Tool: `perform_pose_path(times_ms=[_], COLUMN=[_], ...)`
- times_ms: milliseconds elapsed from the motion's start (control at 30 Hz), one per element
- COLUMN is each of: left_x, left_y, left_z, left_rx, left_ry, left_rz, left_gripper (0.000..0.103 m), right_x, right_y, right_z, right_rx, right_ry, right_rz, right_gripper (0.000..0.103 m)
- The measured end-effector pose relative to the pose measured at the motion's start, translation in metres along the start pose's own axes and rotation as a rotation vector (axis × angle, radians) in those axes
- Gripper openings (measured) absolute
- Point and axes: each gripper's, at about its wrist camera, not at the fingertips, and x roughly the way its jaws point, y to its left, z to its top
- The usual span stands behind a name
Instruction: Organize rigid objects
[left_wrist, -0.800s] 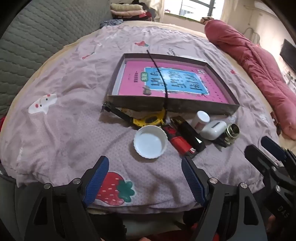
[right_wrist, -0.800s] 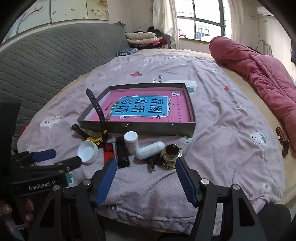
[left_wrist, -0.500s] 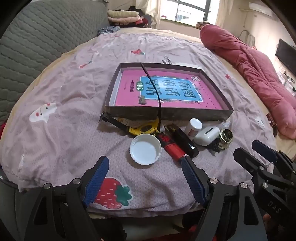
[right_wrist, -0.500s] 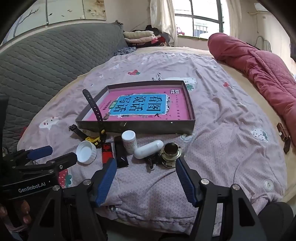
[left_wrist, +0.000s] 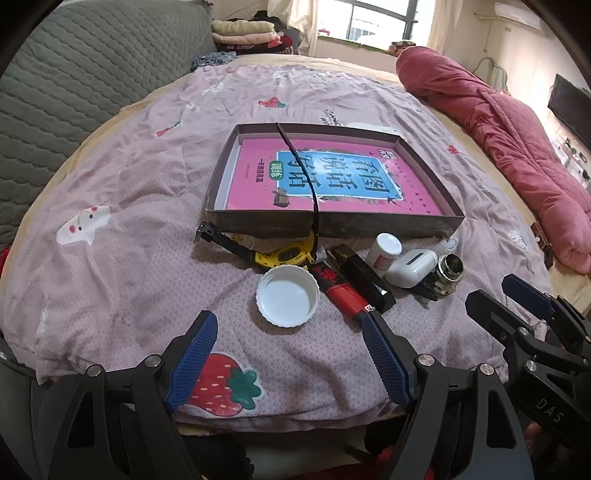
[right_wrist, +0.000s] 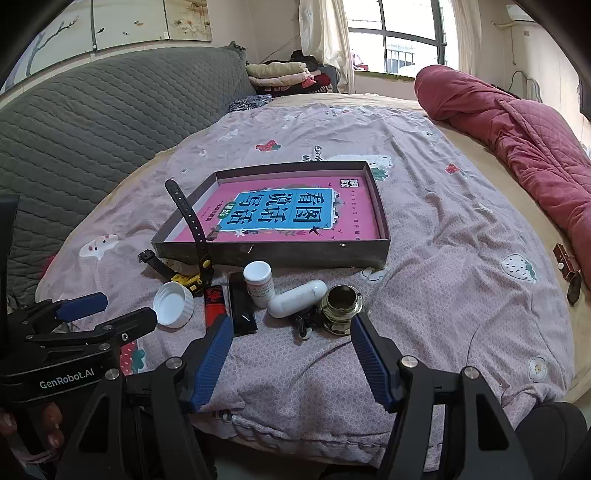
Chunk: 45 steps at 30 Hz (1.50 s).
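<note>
Both grippers have drawn back from the clutter, which now sits farther ahead and smaller in each view.

Left gripper (left_wrist: 284, 363) and right gripper (right_wrist: 291, 360) hang wide apart, holding nothing. Just ahead of the left lies the white cap (left_wrist: 288, 296): light, stiff, best pinched across its ribbed rim. Ahead of the right sit the white case (right_wrist: 297, 297), smooth and likely slippery, and the glass jar (right_wrist: 341, 304), probably fragile. Beyond both, the box (right_wrist: 273, 254) rests on the bed (right_wrist: 461, 258).
</note>
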Motion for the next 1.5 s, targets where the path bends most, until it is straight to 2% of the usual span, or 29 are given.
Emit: perform_pose_path(times_ms=[1500], left_x=[-0.0008], left_y=[-0.0051], left_z=[-0.0020], left_rx=[0.027], left_ry=[-0.002], left_rz=[-0.004], left_gripper=[0.082], right_x=[-0.0042], right_y=[0.0032], right_z=[0.0027], right_rx=[-0.018], right_ry=[-0.025], right_rz=[0.004], right_gripper=[0.066])
